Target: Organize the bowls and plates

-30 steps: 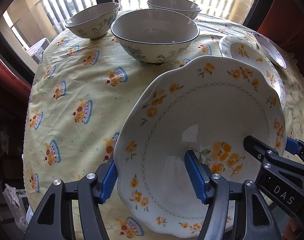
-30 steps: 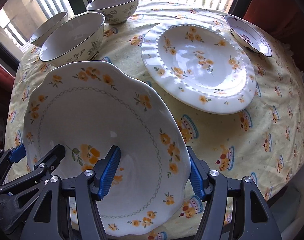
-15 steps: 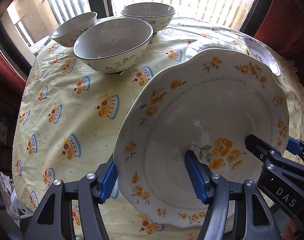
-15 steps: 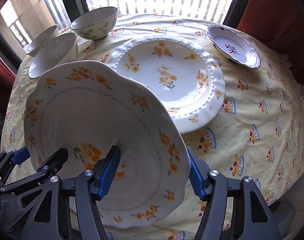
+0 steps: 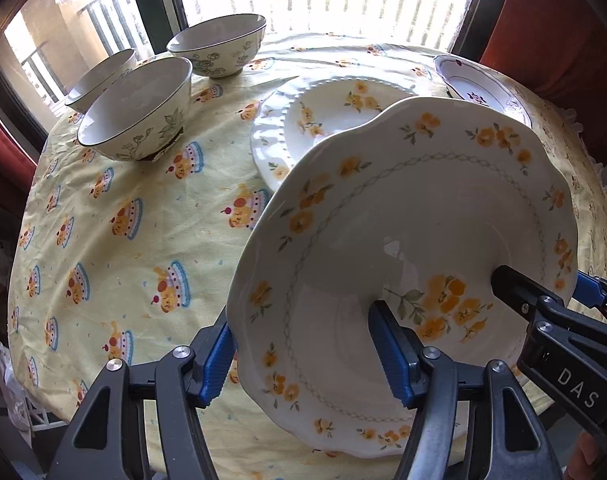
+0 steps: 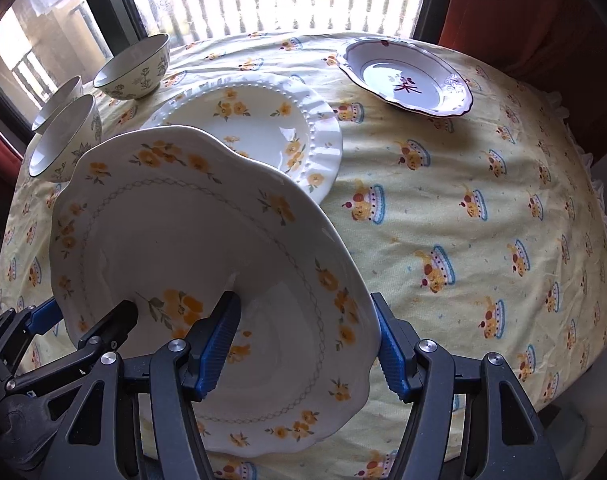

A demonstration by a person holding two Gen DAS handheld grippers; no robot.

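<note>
Left wrist view: the left hand-held gripper (image 5: pixel 309 354) pinches the near rim of the scalloped plate (image 5: pixel 415 216), one pad under, one inside the well; the right hand-held gripper (image 6: pixel 303 346) clamps the opposite near rim the same way; the plate hangs tilted above the table's near edge, its far lip overlapping the beaded plate (image 6: pixel 259 120) that lies toward the table's middle; glazed ceramic, so likely stiff, slick, fairly heavy and chippable; a rim grip on both sides seems wise; three bowls (image 5: pixel 139 116) sit at the far left edge.
</note>
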